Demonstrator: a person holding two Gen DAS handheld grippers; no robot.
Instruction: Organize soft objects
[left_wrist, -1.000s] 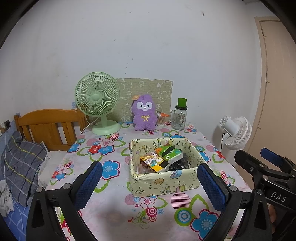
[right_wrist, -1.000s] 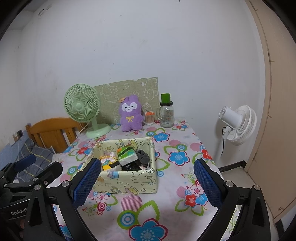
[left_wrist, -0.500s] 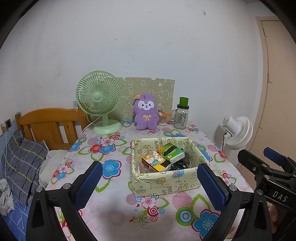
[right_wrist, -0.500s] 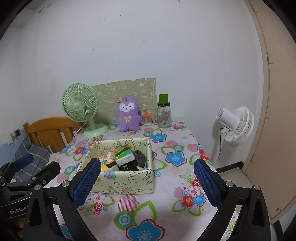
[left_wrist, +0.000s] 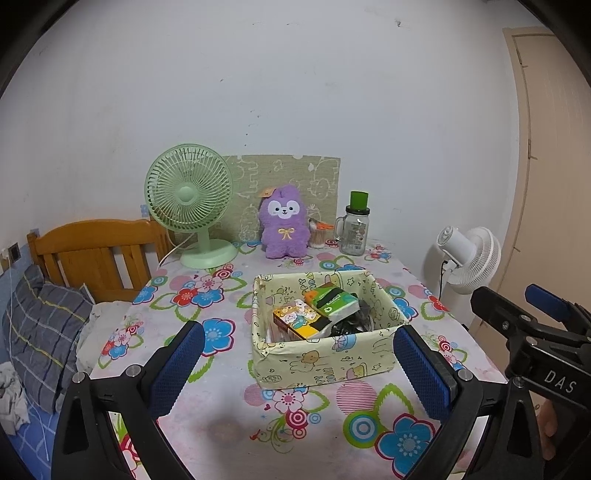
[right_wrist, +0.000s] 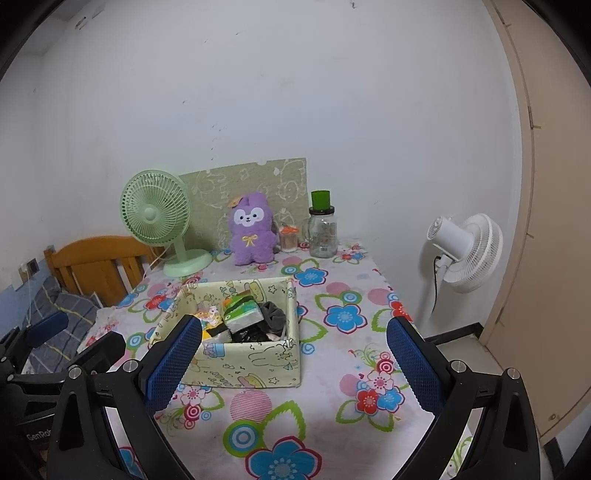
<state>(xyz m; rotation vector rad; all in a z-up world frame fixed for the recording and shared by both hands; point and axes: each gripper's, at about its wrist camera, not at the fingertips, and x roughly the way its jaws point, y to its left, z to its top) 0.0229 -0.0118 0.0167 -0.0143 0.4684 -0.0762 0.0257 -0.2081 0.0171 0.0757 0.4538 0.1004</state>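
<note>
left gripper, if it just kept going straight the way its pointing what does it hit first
Most likely the fabric storage box: it sits dead ahead between the open fingers of the left gripper, with only bare floral tablecloth before it. Depth is hard to judge; pointing slightly downward, it might touch the cloth first.

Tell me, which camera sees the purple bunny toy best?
The left wrist view: the purple bunny toy sits near the middle, facing the camera, whole and sharp. The right wrist view also shows the whole toy, but slightly blurrier and off to the left.
</note>
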